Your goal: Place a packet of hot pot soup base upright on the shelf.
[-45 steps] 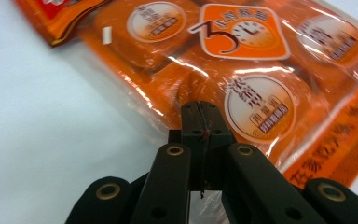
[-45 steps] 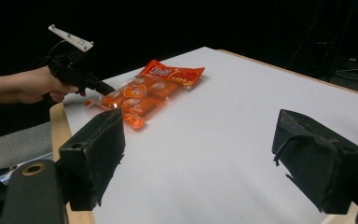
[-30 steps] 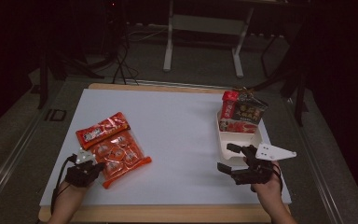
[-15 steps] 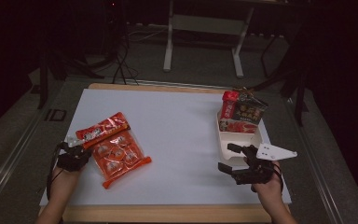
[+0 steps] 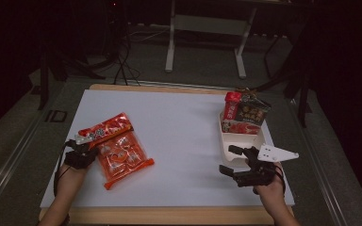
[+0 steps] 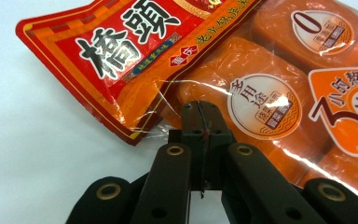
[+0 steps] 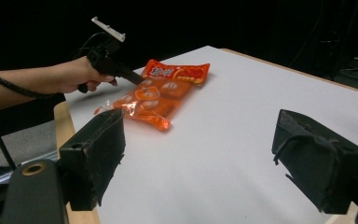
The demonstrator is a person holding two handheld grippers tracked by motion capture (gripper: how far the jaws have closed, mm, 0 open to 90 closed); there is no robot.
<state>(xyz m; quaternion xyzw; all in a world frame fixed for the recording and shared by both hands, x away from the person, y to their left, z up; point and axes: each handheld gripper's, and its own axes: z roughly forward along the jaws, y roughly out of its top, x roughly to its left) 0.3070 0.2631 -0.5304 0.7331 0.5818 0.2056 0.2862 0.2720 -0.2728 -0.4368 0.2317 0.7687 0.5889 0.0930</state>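
My left hand-held gripper (image 5: 86, 151) has slid leftward along the edge of the orange snack pack (image 5: 119, 154) over the last second, and the pack has shifted and turned a little with it, so I judge I am dragging it by its edge. The jaws are pressed together, and in the left gripper view their tips (image 6: 200, 119) lie against the clear film; whether film is actually pinched between them I cannot make out. The pack lies at the left of the white surface (image 5: 179, 136), its red header angled up-left. My right hand-held gripper (image 5: 233, 162) has stayed put near the white tray (image 5: 245, 141), jaws spread wide and empty. The tray's packets are too dim to read
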